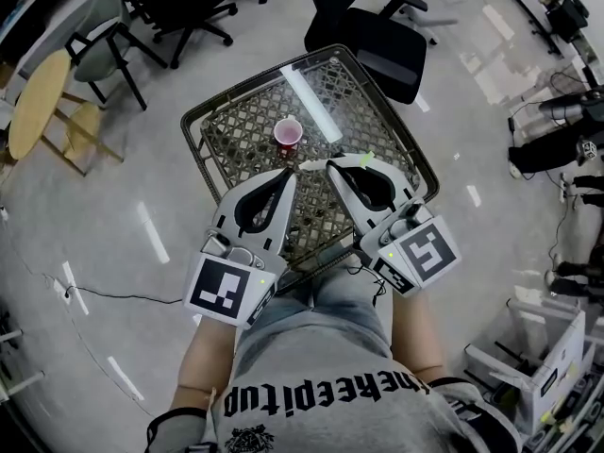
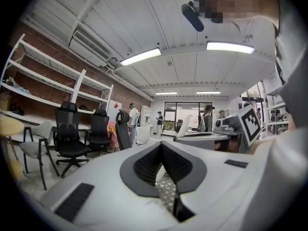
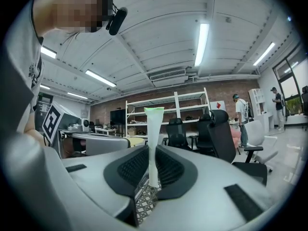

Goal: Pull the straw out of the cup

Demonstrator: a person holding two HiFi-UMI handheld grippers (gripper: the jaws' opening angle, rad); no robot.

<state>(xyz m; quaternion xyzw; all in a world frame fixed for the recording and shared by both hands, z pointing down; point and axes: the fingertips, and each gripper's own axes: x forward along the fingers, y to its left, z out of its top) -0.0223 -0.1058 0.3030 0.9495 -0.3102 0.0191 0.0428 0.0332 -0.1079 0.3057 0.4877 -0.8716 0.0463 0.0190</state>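
Straw point(image 3: 153, 138) is clamped in the right gripper point(image 3: 153, 170) jaws, long axis upright across them, green-rimmed end up, already clear of the cup. The red cup point(image 1: 288, 137) stands on the mesh counter point(image 1: 236, 130) just ahead of both jaw tips, slightly nearer the left gripper point(image 2: 162, 150), whose jaws are together and empty. Nothing stands between. A black office chair point(image 1: 382, 50) sits beyond the counter. Pull looks done.

Head view looks down on left gripper point(image 1: 288, 174) and right gripper point(image 1: 332, 166); theirs face level
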